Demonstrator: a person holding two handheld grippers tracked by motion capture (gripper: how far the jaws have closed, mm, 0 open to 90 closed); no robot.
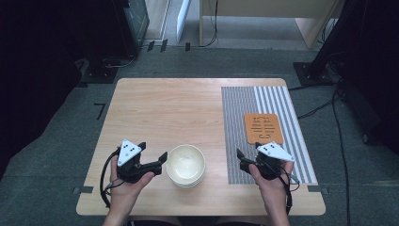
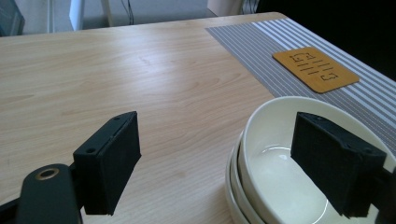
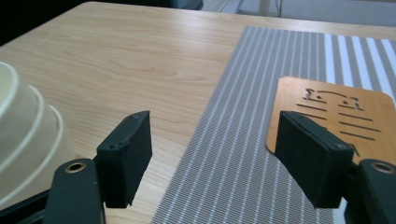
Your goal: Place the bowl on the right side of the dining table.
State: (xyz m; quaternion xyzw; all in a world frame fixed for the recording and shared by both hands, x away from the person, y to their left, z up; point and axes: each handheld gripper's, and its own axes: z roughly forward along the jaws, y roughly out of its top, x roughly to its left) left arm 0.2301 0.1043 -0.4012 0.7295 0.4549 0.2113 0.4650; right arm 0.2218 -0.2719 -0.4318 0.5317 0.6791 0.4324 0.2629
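A stack of three cream bowls stands near the table's front edge, midway between my two grippers. My left gripper is open just left of the stack. In the left gripper view the left gripper has its jaws wide apart, one over the bare wood and one over the top bowl, with the rim between them. My right gripper is open at the near left edge of the striped placemat. The right gripper holds nothing, and the bowls sit at its left.
An orange coaster with cut-out slots lies on the placemat, just beyond the right gripper; the coaster is partly behind one jaw. The wooden table is bare at the left and back. Cables and furniture legs stand on the floor beyond.
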